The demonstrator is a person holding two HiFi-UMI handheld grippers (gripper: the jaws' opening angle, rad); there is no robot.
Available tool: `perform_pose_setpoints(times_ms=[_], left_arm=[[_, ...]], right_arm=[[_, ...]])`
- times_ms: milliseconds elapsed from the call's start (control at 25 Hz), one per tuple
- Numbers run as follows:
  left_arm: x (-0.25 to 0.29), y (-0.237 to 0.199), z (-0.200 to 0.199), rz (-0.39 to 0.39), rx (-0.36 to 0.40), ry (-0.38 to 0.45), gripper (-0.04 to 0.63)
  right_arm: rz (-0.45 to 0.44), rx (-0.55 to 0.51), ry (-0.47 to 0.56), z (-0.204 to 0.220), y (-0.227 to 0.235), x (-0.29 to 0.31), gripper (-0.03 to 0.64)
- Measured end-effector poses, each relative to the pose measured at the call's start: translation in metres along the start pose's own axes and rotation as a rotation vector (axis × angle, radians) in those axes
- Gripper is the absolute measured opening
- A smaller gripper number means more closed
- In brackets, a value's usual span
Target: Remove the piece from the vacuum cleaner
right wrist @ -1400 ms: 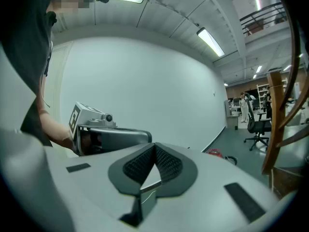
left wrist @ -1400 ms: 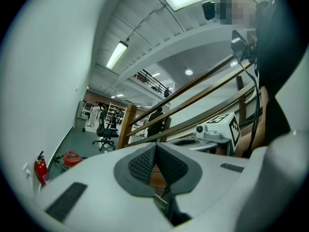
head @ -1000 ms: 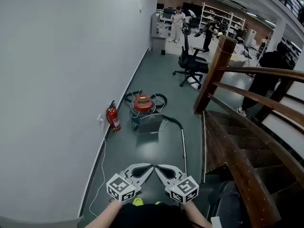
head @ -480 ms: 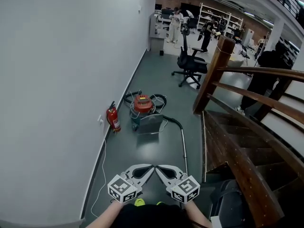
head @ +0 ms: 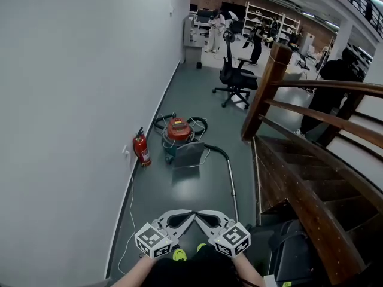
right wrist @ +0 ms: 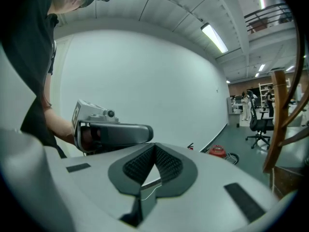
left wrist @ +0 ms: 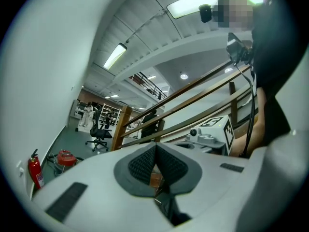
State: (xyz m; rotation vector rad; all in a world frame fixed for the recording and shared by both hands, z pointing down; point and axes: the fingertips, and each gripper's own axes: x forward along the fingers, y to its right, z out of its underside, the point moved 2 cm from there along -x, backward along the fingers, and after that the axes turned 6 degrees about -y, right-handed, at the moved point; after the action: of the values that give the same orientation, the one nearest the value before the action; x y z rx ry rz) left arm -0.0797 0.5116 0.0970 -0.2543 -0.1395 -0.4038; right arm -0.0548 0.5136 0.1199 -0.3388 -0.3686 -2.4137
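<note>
the vacuum cleaner [head: 179, 130] is sitting on the smooth grey floor [head: 185, 190] well ahead of the person, near the matte white wall [head: 72, 100] and just beside a red fire extinguisher [head: 142, 149]. neither gripper is anywhere near it yet.

its body is looking like a squat drum with a glossy red domed top in hard plastic. it is probably the heaviest part and likely to slide or roll if tugged, so one gripper should be bracing it while the other is pulling.

the piece to come off is most likely the long metal wand [head: 232, 187], which is lying straight along the floor toward the person. it is looking stiff, smooth and light, and probably slippery under the pads. the best hold is looking to be close to its joint with the black hose [head: 216, 151], pulling along its length with a slight twist. the hose is curving loosely and seeming floppy, a poor place to pull. which joint is meant to release, i cannot tell from this far.

to the right, the wooden staircase [head: 299, 184] is showing dark, polished rails and treads.

low in the head view, the left gripper [left wrist: 155, 148] and the right gripper [right wrist: 154, 146] are both closed on nothing. their dark ridged pads are pressing together, tips pointing toward each other.
</note>
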Motion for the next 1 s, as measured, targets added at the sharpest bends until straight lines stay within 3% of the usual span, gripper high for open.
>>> perform_pose_setpoints(times_ms=[120, 280, 600, 1000], left_arm=[[0.005, 0.009, -0.001, 0.011, 0.04, -0.001, 0.009], [0.005, 0.0, -0.003, -0.049, 0.08, 0.003, 0.009], [0.012, -0.045, 0.003, -0.155, 0.064, -0.019, 0.009], [0.047, -0.098, 0.005, -0.181, 0.005, -0.076, 0.009]], right_arm=[[0.001, -0.045, -0.028, 0.005, -0.012, 0.007, 0.014], [0.039, -0.033, -0.042, 0.009, -0.008, 0.015, 0.014], [0.05, 0.023, 0.013, -0.002, 0.032, 0.021, 0.014], [-0.007, 0.067, -0.003, -0.013, 0.101, 0.053, 0.014]])
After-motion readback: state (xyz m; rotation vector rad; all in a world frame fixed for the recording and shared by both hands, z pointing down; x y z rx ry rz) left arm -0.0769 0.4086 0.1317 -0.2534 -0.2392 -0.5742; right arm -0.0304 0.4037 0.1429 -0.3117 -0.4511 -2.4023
